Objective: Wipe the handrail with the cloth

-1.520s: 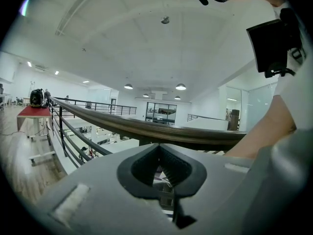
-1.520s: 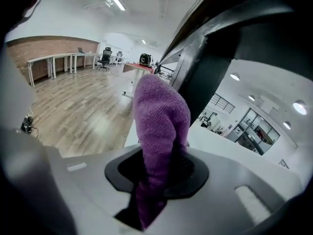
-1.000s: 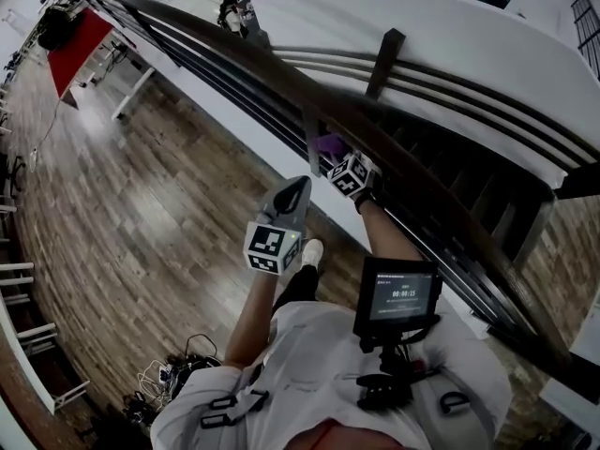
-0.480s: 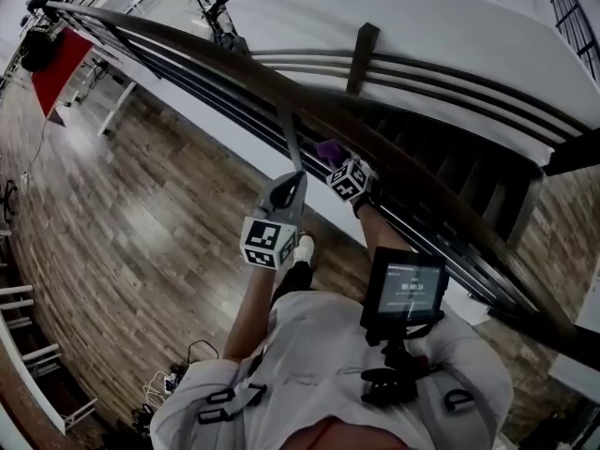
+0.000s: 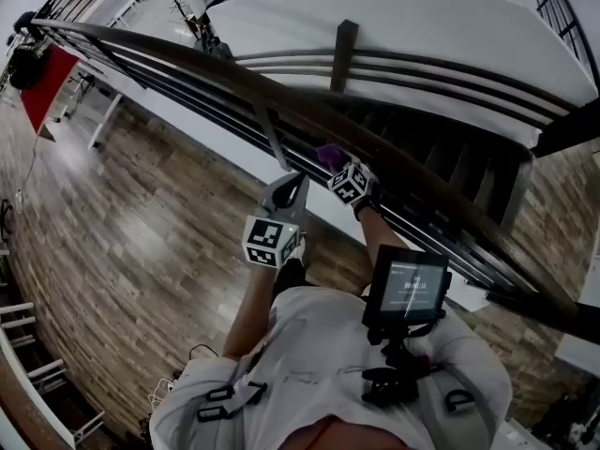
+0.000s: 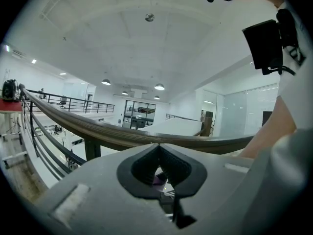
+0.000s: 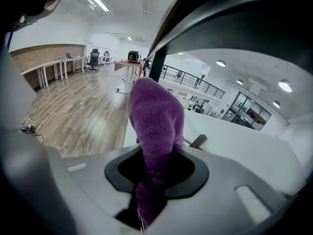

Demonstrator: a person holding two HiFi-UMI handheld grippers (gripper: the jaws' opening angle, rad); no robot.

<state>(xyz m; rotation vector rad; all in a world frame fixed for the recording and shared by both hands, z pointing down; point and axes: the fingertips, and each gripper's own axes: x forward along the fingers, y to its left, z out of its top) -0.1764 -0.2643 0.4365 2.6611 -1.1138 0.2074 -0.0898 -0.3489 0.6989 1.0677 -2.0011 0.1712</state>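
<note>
The dark wooden handrail [image 5: 244,75] runs from the upper left to the lower right in the head view. My right gripper [image 5: 336,165] is shut on a purple fleecy cloth [image 5: 327,153], which rests against the near side of the rail. In the right gripper view the cloth [image 7: 156,114] sticks up out of the jaws, with the rail [image 7: 220,13] just above it. My left gripper [image 5: 296,180] hovers below and left of the right one, shut and empty, short of the rail. In its own view the left gripper [image 6: 159,146] faces the handrail [image 6: 122,136].
A thin metal baluster [image 5: 272,139] stands under the rail left of the cloth. A wooden post [image 5: 342,50] rises beyond it. Dark lower rails [image 5: 187,82] run parallel. A small monitor [image 5: 408,289] hangs on the person's chest. Wood flooring [image 5: 122,214] lies far below, with a red table [image 5: 37,97] at left.
Both grippers have shifted along the rail to the right, away from the thin baluster, the cloth still against the rail. The gap between cloth and baluster has widened.
</note>
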